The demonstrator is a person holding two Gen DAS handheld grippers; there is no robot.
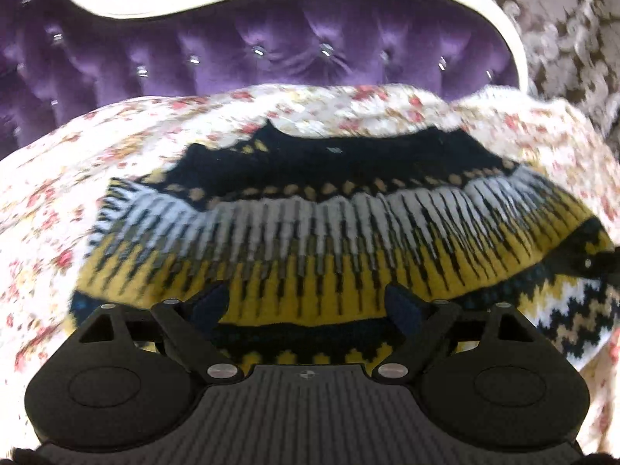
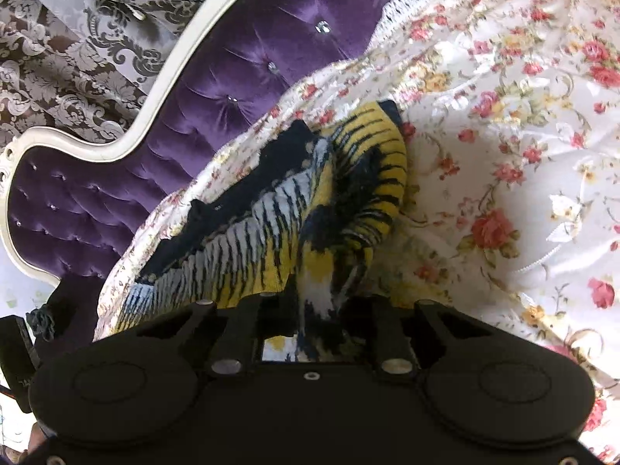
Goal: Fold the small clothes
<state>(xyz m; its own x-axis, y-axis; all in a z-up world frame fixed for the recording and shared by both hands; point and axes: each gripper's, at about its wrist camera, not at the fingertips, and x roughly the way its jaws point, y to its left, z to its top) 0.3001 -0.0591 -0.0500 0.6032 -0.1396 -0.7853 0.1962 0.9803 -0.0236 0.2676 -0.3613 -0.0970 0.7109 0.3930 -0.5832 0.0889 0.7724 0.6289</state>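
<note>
So the knit sweater (image 1: 310,232), yellow, white and navy, is lying on the floral bedsheet (image 1: 46,201), right up near the purple tufted headboard (image 1: 271,58); left gripper (image 1: 306,302) hangs over the yellow band with jaws spread wide, nothing pinched; right gripper (image 2: 321,306) has its jaws pulled narrow and clamped on a bunched-up fold of the sweater's edge.

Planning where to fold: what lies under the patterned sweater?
The sweater lies on a floral bedspread, which shows all around it. What lies beneath the bedspread is covered.
</note>
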